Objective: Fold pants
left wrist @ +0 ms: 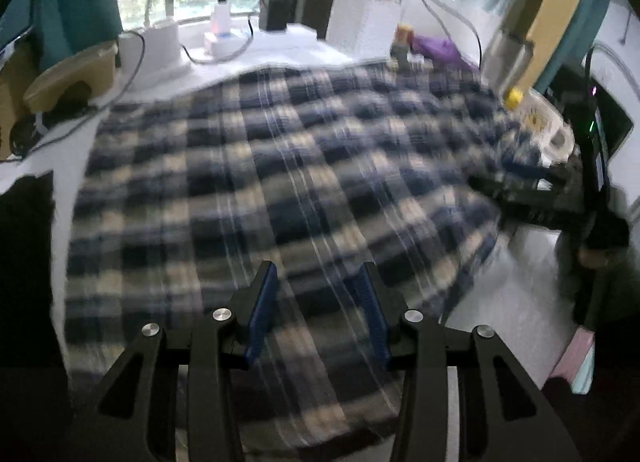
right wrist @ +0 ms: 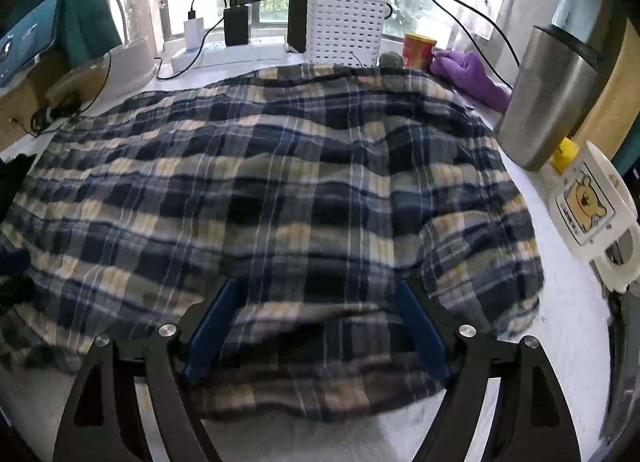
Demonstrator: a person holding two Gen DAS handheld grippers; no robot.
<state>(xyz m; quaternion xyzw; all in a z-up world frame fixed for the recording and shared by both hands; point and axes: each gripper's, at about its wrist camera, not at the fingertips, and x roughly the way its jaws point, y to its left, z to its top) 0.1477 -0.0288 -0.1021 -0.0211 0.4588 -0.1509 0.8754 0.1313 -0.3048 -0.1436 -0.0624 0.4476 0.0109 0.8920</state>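
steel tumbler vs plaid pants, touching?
Cannot tell. Right wrist view: steel tumbler stands at the plaid pants edge, but neither contact nor a gap shows plainly.

Plaid pants: motion-blurred across left wrist view. Tablet: cut off, upper left edge, right wrist view. Steel tumbler: base hidden behind pants.

We see our left claw with jaws parted above the plaid pants, which cover the white bench. The view is blurred. A mug sits far right.
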